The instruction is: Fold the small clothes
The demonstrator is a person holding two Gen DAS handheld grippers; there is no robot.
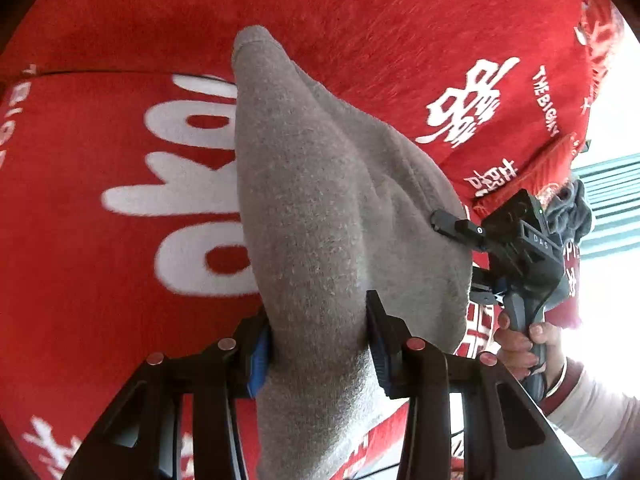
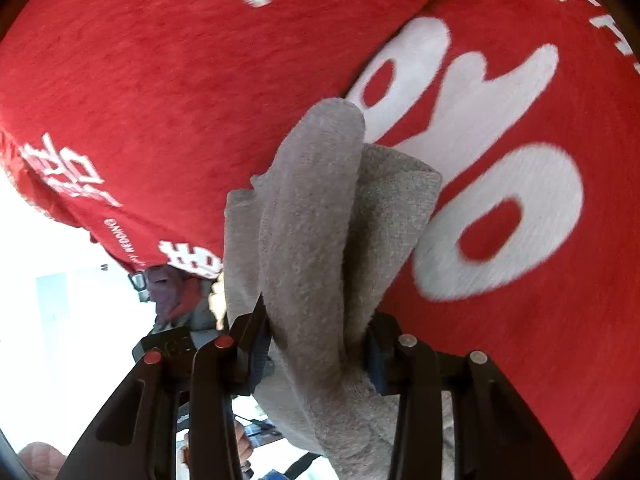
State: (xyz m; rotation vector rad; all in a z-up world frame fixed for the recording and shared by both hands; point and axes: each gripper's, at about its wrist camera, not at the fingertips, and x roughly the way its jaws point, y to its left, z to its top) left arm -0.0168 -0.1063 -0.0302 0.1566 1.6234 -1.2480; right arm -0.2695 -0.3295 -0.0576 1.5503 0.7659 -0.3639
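Though claw-pinched, fuzzy grey sock [image 1: 320, 208]

Grey sock [image 1: 320, 208] lower end cut off at 6 o'clock, left wrist view. White lettering on red blanket [image 2: 140, 92] blurred, cropped at 12 o'clock.

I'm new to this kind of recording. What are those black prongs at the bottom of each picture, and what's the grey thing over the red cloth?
No robot here: a person holds a two-finger tool in each hand, each with a fisheye camera looking along its fingers. One picture comes from the left tool, the other from the right tool. Both are shut on one grey sock, held above a red blanket with white lettering. The left view also shows the right tool from outside, gripped by the person's hand.
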